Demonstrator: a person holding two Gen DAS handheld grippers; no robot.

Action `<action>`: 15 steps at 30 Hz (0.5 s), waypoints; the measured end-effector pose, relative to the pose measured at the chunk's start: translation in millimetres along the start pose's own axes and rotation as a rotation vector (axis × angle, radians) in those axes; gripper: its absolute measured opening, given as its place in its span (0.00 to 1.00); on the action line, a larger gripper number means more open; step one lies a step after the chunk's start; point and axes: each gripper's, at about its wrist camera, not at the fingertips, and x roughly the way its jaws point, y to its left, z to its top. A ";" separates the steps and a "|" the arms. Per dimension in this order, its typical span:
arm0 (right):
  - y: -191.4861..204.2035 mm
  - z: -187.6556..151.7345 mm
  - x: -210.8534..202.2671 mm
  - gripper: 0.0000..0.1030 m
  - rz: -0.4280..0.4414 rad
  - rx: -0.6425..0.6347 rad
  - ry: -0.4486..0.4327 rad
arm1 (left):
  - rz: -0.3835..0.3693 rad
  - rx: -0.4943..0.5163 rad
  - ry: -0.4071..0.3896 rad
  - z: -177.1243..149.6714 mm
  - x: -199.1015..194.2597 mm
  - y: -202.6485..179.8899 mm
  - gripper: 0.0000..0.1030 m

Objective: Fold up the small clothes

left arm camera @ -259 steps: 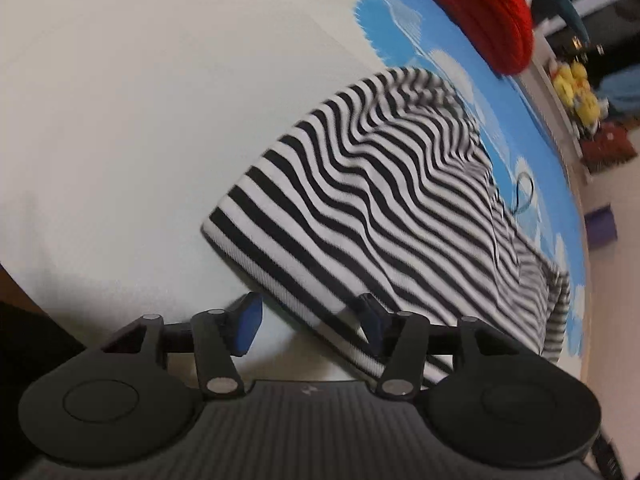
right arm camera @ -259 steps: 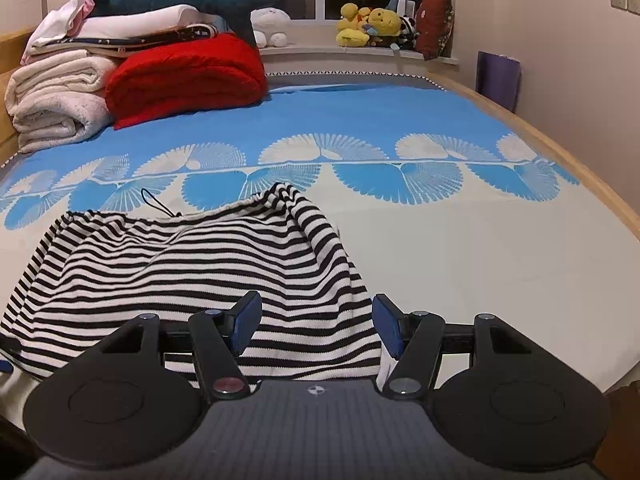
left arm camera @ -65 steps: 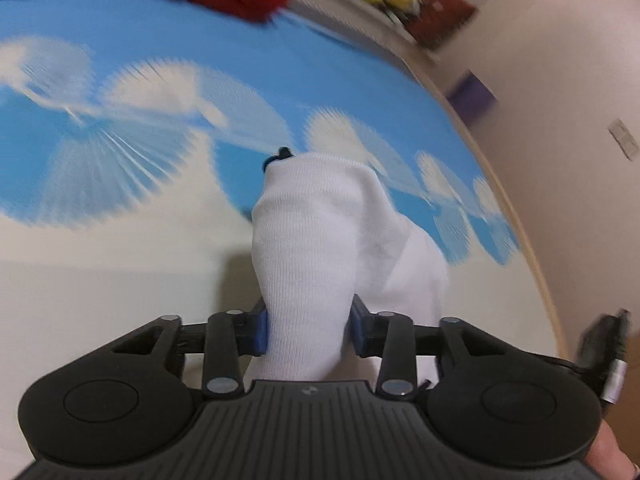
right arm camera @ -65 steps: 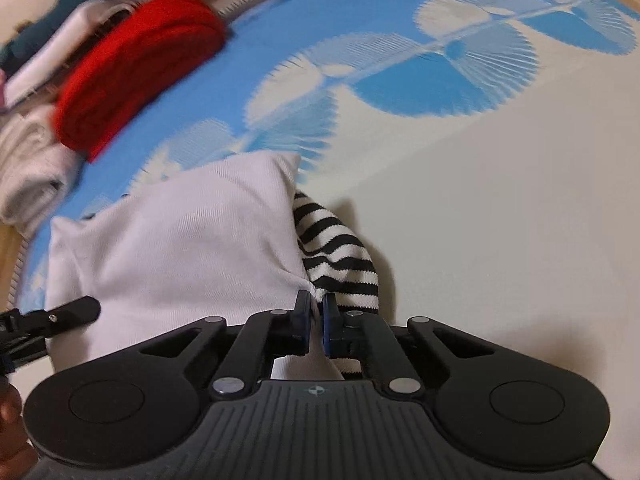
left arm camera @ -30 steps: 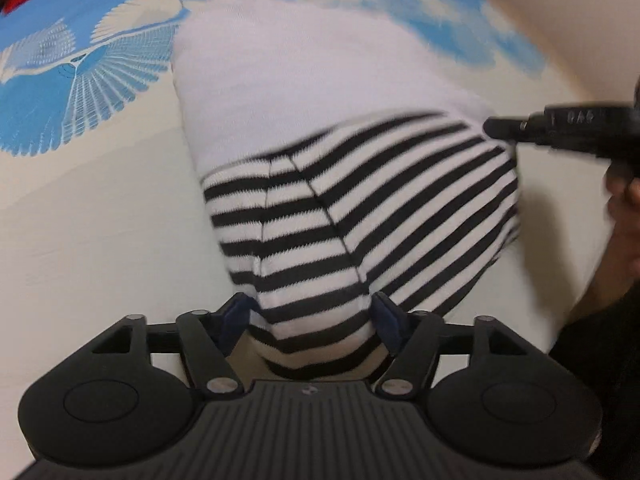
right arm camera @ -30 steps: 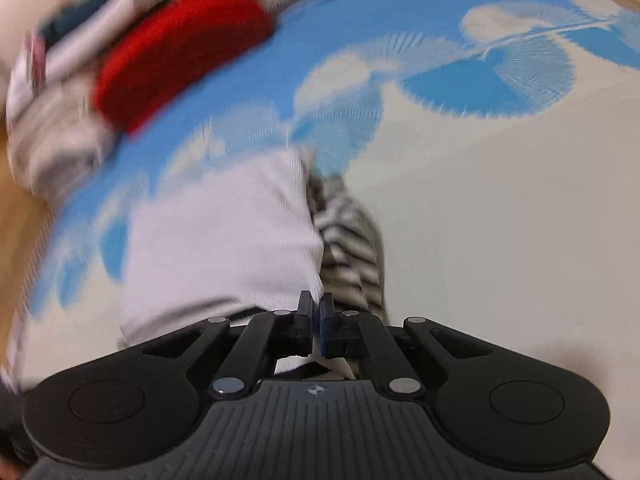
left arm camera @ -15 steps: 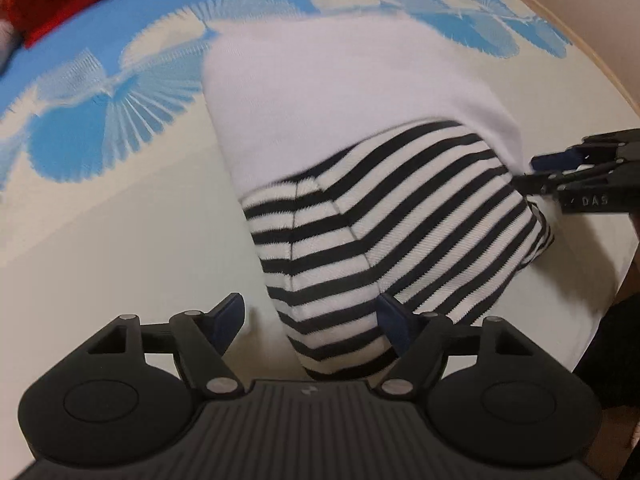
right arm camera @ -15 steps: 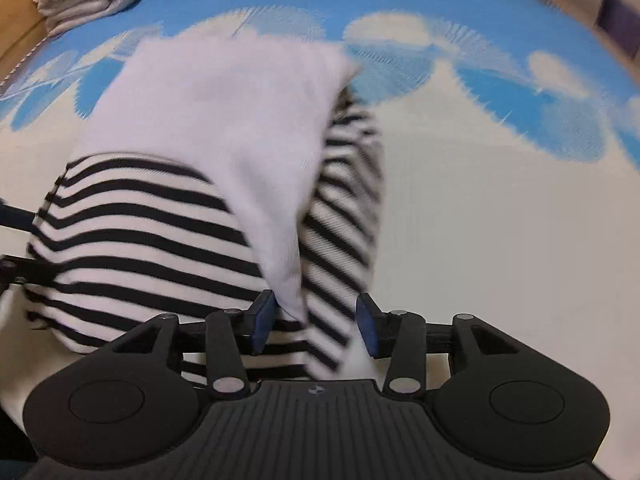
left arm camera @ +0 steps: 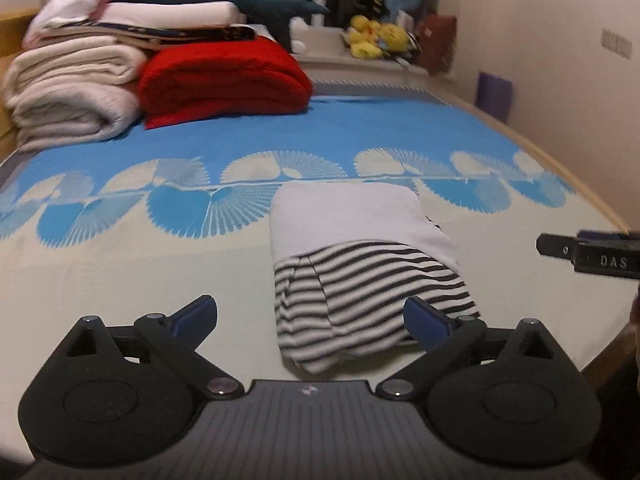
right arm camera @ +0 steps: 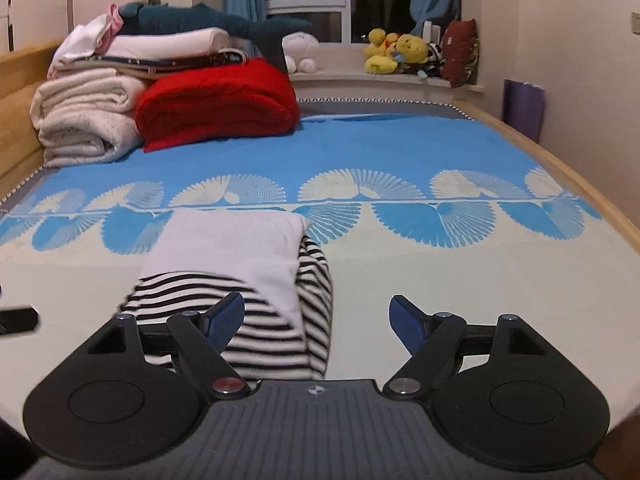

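One folded striped garment (left arm camera: 372, 296) is lying near the bed's (left arm camera: 120, 272) front edge. One red blanket (left arm camera: 224, 80) and one pile of pale bedding (left arm camera: 76, 84) are sitting at the far left corner, one blue plush shark (right arm camera: 208, 20) lying on top. Two tools are showing, one left (left arm camera: 310, 318), one right (right arm camera: 316, 318).

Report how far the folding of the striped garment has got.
Done: the striped garment lies as a compact folded bundle on the bed, its white inner side turned over the stripes. In hand: nothing; the left gripper and right gripper are both open and clear of it. Left: at most tidying; no other unfolded small clothes are visible.
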 end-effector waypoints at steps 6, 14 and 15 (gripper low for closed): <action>23.9 -29.1 -31.5 0.79 -0.017 0.023 0.036 | 0.060 -0.100 0.021 -37.4 -5.6 -14.4 0.98; 51.5 -46.5 -28.7 0.79 0.002 -0.060 0.063 | 0.043 -0.027 0.021 -39.5 9.4 -25.8 0.98; 52.5 -46.0 -28.8 0.79 0.016 -0.047 0.055 | 0.042 -0.024 0.017 -39.6 9.2 -26.5 0.98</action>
